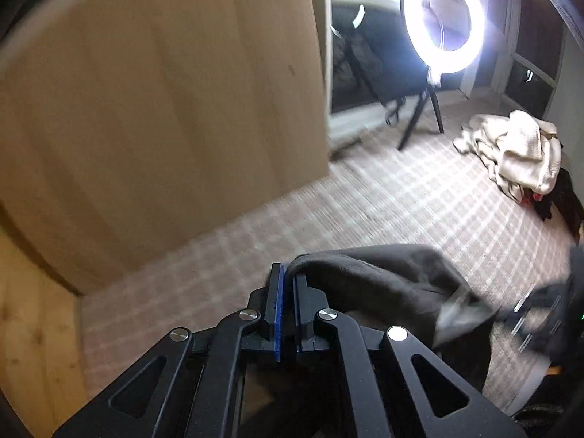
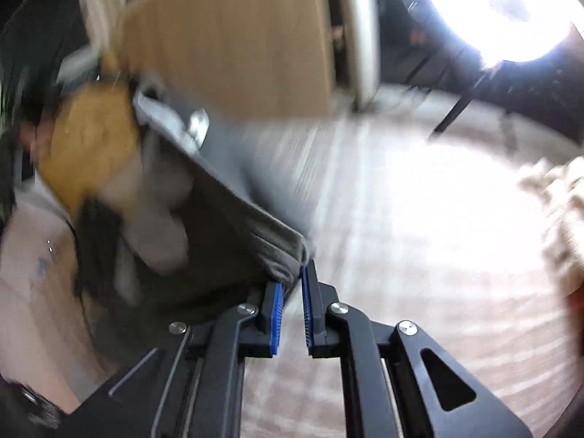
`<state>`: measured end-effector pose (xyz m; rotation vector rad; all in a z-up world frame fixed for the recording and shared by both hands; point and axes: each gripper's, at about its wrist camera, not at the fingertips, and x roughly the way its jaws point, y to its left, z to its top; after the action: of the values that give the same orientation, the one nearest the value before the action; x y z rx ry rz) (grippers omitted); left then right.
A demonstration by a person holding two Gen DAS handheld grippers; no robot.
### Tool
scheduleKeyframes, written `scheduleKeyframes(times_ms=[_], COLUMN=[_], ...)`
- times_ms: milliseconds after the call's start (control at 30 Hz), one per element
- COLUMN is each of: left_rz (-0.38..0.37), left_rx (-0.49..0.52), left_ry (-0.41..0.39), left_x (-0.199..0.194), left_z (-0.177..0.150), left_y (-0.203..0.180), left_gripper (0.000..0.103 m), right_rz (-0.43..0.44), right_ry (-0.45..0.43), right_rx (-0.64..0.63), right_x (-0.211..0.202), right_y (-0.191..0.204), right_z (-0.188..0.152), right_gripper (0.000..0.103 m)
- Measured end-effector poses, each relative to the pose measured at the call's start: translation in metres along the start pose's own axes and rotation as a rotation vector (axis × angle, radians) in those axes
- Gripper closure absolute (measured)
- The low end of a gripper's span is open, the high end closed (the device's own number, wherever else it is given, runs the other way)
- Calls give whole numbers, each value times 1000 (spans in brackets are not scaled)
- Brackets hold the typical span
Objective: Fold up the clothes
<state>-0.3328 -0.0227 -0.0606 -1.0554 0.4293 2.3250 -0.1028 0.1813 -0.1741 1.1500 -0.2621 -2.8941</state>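
Left wrist view. Left gripper (image 1: 286, 273) has its jaws pressed together on a rolled edge of the garment (image 1: 383, 281), right at the tips. Blue pads (image 1: 278, 310) almost meet; cloth sits between them. The garment is dark grey, soft, matte, with broad folds. From the pinch it runs right and slightly down, its long axis heading to the right edge of the frame, where it blurs into dark shapes I cannot make out. A pale patch on its lower right part may be a label; too smeared to tell. It hangs above a checked carpet (image 1: 365, 200). Beyond: a tall wood panel (image 1: 164, 109) on the left, a lit ring light (image 1: 443, 18) on a tripod, and a heap of cream cloth (image 1: 518, 149) on the carpet at the right, well apart from the garment.

Right wrist view, heavily blurred. Right gripper (image 2: 292, 284) pinches a corner of the garment (image 2: 219, 226) at the very tips of its fingers; lower down the blue pads (image 2: 276, 314) stand visibly apart. The garment stretches from that corner up and left in a taut band, long axis diagonal, towards the upper left of the frame. A hemmed edge forms its upper side; a pale lining or fold shows underneath. At its far end, a white tag (image 2: 199, 127). A yellow-brown blurred shape (image 2: 87, 146) lies beside it; cannot tell what. Carpet (image 2: 419, 219) below, washed out by light.
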Motion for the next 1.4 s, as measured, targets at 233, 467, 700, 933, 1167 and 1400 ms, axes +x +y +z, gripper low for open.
scheduleKeyframes(times_ms=[233,467,700,933,1167,1400], left_rz=[50,88,-106,-285,-329,-349], left_rx=[2,61,145,334,526,606], left_ry=[-228,-344,-67,219,346,464], left_x=[-138,-245,-118,33,95,127], left_z=[30,45,-1,-30,-48,-61], left_y=[-14,-47,-114,-226,-300,-322], left_gripper=[103,103,85,70,58,60], right_rz=[-31,-82,-152,-260,-267,-251], right_ry=[-300,-414,-141,150,216,223], right_rx=[-160,-323,-184,101,223,233], right_x=[-160,-261,-182,-121,-116,-113], right_y=[26,56,-29,-135,-169,-173], right_z=[97,124,66,-63,-106,-111], right_gripper=[94,94,94,94,94,94])
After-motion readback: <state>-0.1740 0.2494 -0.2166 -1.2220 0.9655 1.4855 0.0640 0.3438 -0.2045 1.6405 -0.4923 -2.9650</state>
